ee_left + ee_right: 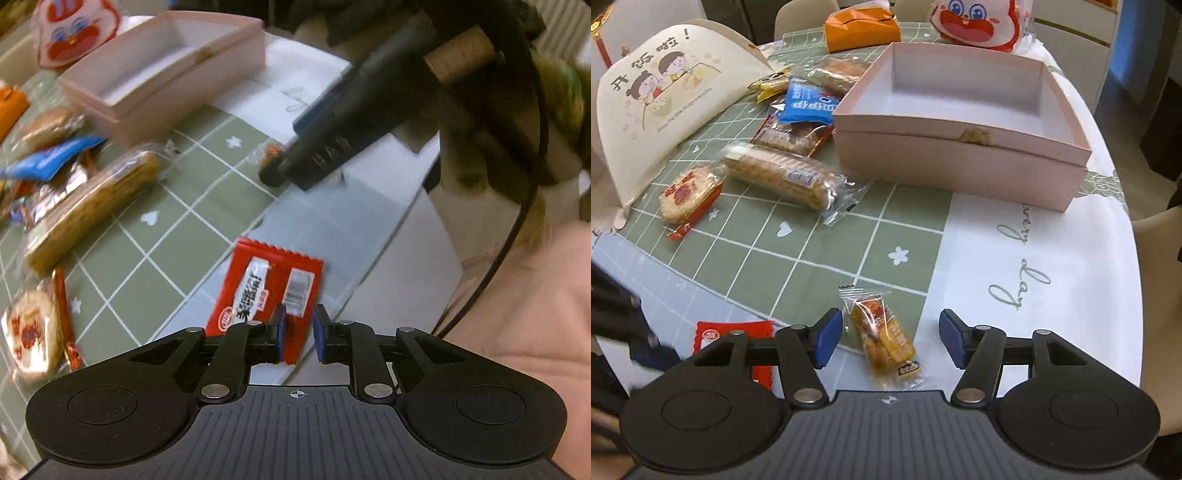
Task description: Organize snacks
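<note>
My left gripper point(299, 334) stands with its blue pads narrowly apart around the near corner of a red snack packet point(264, 293) lying on the table; whether the pads touch it is unclear. The same red packet point(733, 336) shows in the right wrist view, partly hidden by my right gripper's body. My right gripper point(891, 341) is wide open, with a small orange snack packet point(882, 336) lying on the table between its fingers. The pink open box point(960, 162) stands empty at the back, and also shows in the left wrist view point(155, 96).
Several loose snacks lie left of the box: a long biscuit pack point(779, 177), a blue packet point(809, 105), a round cracker point(687, 194). An orange bag point(860, 27), a cartoon bag point(979, 24) and a cream card stand point(665, 99) sit behind. The table edge point(1137, 258) curves right.
</note>
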`<state>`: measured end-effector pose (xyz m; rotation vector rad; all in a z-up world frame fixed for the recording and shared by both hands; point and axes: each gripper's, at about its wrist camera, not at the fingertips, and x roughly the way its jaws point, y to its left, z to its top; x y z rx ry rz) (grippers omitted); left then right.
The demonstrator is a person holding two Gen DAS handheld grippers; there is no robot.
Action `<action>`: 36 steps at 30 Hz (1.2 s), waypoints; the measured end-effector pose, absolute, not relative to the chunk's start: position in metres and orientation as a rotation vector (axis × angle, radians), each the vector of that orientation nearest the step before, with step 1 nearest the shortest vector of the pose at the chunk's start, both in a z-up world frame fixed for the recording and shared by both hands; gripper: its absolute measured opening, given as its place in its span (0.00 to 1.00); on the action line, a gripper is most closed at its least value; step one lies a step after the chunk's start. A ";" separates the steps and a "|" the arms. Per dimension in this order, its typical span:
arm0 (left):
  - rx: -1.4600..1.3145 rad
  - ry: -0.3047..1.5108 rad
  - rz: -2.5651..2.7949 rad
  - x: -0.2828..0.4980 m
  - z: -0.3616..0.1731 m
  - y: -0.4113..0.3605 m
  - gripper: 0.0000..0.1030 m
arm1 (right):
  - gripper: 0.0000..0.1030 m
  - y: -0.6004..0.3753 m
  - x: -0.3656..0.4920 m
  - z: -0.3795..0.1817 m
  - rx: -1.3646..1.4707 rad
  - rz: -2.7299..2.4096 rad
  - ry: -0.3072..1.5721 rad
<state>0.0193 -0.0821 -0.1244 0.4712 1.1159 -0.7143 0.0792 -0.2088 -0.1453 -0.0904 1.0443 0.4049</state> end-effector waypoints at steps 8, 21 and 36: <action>0.439 1.083 -0.582 0.045 -0.128 -0.073 0.21 | 0.65 -0.219 0.077 -0.149 -0.059 0.357 1.044; 0.405 1.133 -0.669 0.050 -0.127 -0.076 0.37 | 0.77 -0.217 0.064 -0.154 -0.097 0.335 1.009; 0.471 0.985 -0.521 0.085 -0.135 -0.075 0.39 | 0.77 -0.223 0.062 -0.151 -0.080 0.307 1.009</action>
